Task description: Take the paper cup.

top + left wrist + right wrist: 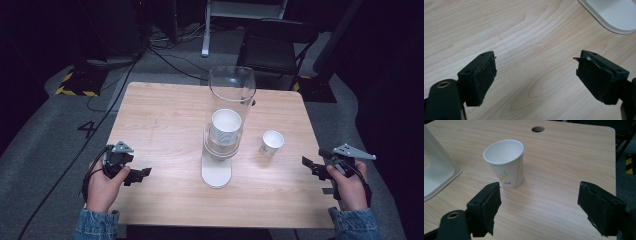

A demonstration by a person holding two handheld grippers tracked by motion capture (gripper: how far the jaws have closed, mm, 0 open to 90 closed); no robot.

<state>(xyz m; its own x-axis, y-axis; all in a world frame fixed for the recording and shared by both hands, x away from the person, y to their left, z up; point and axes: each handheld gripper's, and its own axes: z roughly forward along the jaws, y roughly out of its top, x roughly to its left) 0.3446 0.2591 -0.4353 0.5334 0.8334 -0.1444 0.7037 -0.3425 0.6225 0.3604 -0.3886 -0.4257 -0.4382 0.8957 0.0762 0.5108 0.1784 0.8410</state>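
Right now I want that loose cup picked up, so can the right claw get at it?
Probably yes. The right claw is open and faces the cup, which stands upright on bare table with nothing between them; the dispenser sits off to one side.

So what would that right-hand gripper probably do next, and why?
Probably ease forward toward the paper cup. The right gripper is open and holds nothing, and the cup stands upright just ahead of it, a little to its left and apart from the clear dispenser. The left gripper is open too, over bare table.
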